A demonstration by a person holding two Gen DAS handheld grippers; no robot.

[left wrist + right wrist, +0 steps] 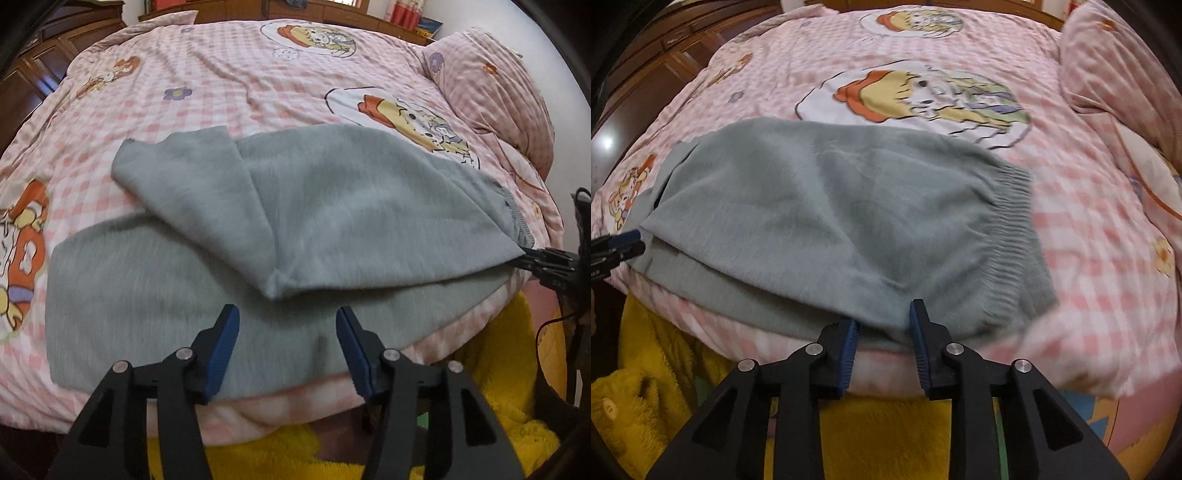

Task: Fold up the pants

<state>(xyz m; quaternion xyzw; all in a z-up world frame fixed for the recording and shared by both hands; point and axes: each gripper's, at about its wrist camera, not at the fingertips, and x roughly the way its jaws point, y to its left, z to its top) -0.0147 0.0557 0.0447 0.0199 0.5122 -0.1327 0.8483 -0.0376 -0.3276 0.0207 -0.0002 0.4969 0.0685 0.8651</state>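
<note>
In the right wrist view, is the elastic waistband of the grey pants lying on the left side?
No, the ribbed waistband is at the right end of the pants, beside the bare pink bedcover.

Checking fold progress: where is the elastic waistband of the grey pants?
In the right wrist view the waistband lies right of centre on the pink checked quilt, just beyond the right tool.

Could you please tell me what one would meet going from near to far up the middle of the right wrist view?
Right gripper, its jaws apart over the near hem → grey pants → cartoon print on the pink checked bedspread → wooden headboard at the far edge.
</note>
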